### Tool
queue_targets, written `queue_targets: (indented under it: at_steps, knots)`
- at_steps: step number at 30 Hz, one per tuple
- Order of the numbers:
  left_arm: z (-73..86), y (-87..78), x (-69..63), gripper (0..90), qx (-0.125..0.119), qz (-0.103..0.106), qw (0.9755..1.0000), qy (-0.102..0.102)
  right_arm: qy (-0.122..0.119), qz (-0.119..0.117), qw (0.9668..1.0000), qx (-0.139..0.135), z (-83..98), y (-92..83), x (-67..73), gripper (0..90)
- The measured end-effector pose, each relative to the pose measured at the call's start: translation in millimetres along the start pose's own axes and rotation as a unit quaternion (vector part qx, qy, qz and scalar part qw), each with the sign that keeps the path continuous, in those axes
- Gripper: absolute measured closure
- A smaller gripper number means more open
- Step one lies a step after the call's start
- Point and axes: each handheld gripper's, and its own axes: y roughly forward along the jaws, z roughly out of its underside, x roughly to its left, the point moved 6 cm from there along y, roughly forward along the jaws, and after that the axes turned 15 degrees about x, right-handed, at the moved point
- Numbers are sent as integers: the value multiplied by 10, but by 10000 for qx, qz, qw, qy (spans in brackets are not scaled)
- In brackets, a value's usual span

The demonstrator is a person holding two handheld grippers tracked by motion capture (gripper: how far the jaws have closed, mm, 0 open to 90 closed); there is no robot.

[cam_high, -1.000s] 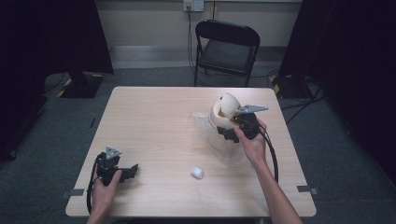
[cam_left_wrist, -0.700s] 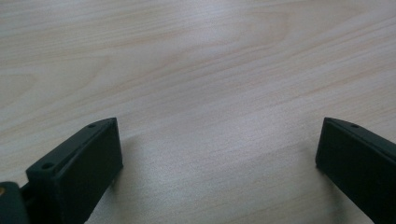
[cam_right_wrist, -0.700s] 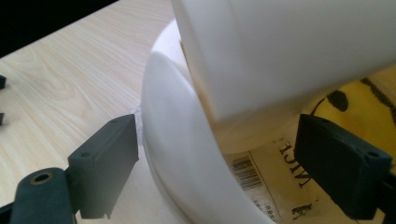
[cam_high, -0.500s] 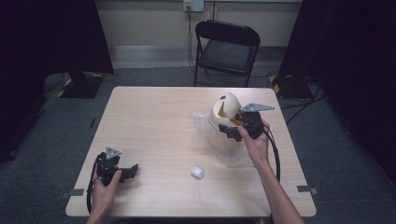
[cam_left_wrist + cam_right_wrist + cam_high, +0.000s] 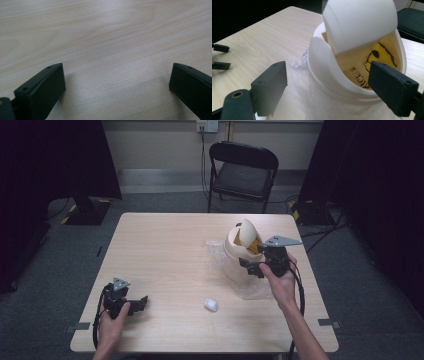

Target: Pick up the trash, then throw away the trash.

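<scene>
high view had the right gripper (image 5: 252,266), jaws wide and empty, slid slightly nearer the cream plastic swing-lid bin (image 5: 243,242) on clear wrapping (image 5: 250,285); a grasp looked imminent. left gripper (image 5: 140,302) rested open.

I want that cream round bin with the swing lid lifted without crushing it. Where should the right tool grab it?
Probably the cream round bin's thick near rim, right tool coming from the person's side: its open jaws already straddle that wall, and the tilted lid leaves it exposed.
</scene>
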Motion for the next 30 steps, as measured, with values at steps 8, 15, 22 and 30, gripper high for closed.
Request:
queue_targets:
  at_steps: [8,15,22,30]
  knots:
    - [0,0,0,0,2,1,10000,2,-92,-68,9999,-20,132,-118,190,157]
    - [0,0,0,0,0,1,10000,-1,-127,-301,9995,-12,333,-72,420,193]
    - [0,0,0,0,2,1,10000,2,-327,-692,9965,345,625,259,713,268]
    - [0,0,0,0,2,1,10000,1,-500,-1043,9894,877,780,642,871,390]
